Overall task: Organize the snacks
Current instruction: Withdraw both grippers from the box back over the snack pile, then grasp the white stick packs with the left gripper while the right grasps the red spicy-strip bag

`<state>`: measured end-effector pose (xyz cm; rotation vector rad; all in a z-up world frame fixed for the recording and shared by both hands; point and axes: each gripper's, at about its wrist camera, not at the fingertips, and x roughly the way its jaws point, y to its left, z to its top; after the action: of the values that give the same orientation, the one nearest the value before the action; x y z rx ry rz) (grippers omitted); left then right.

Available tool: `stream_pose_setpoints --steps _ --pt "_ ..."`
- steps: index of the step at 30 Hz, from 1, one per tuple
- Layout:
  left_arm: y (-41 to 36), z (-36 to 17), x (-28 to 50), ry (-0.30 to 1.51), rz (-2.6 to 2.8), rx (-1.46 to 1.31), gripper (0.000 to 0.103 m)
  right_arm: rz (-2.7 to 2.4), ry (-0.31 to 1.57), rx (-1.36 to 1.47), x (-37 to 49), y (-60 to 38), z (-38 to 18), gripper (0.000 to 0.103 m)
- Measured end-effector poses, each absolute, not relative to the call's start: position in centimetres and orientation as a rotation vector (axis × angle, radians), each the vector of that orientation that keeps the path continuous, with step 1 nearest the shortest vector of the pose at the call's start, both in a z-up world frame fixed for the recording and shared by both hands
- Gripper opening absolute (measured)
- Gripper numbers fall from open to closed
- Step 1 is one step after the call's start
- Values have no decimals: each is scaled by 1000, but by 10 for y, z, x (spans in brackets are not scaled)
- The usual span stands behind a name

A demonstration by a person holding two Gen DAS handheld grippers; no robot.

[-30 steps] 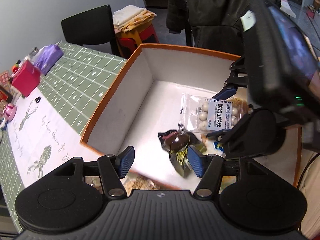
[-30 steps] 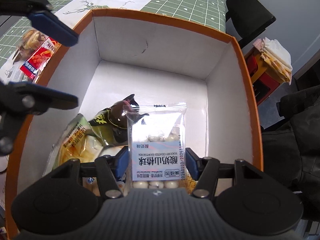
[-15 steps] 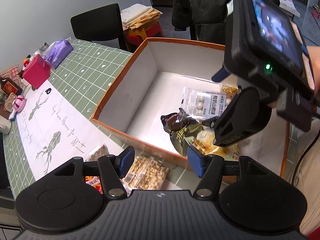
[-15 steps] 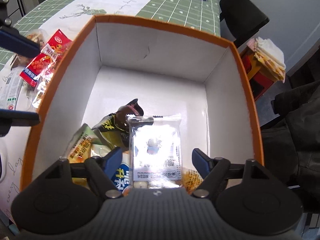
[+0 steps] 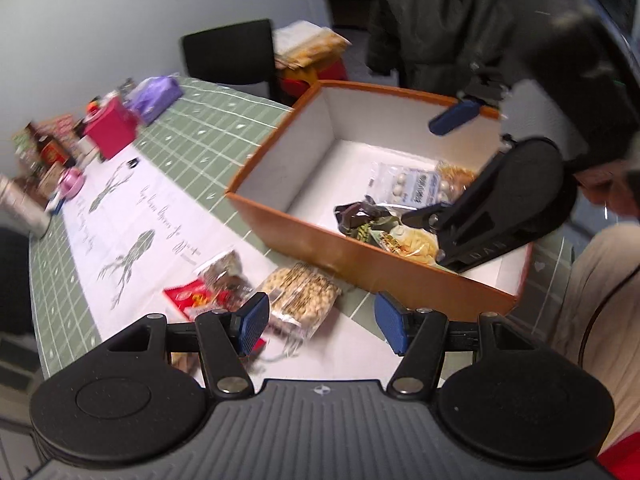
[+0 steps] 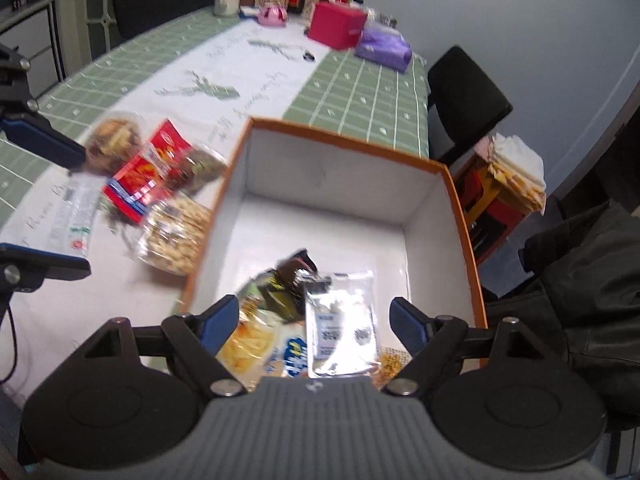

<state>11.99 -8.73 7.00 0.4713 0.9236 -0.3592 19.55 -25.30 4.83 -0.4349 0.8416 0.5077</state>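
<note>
An orange box [image 5: 360,258] with white inside walls [image 6: 320,164] holds a clear packet of white balls [image 5: 408,188], a dark packet [image 5: 360,216] and a yellow packet [image 5: 412,240]. My right gripper [image 6: 316,322] hovers above the box's near end. Its jaws are opening, and the clear packet [image 6: 344,320] lies loose in the box below them, untouched by the pads. My left gripper [image 5: 322,324] is open and empty over the table beside the box, just above a peanut packet [image 5: 300,292]. A red packet [image 5: 192,298] and a brown one [image 5: 224,272] lie beside it.
A long white packet [image 6: 76,216] lies with the loose snacks. At the table's far end stand a red box [image 6: 338,24], a purple pouch [image 6: 384,44] and bottles [image 5: 48,152]. A black chair [image 6: 464,96] and a dark coat [image 5: 440,28] are beyond the box.
My right gripper opened, let the clear packet drop into the box, and rose. My left gripper pulled back out of the box to over the loose snacks on the table.
</note>
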Motion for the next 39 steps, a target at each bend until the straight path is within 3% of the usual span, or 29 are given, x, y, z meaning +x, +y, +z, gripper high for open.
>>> stream_pose_setpoints --steps 13,19,24,30,35,39 --pt "3 74 60 873 -101 86 75 713 590 -349 105 -202 71 79" --pt "18 45 45 846 23 51 75 742 601 -276 81 -176 38 65" --pt "40 17 45 850 81 -32 75 666 633 -235 78 -163 -3 63" --pt "62 -17 53 858 169 -117 76 628 667 -204 88 -149 -33 53" --pt "71 -35 70 898 155 -174 83 649 709 -242 105 -127 -52 26" --pt "78 -46 83 929 151 -202 83 674 737 -282 116 -109 -66 18"
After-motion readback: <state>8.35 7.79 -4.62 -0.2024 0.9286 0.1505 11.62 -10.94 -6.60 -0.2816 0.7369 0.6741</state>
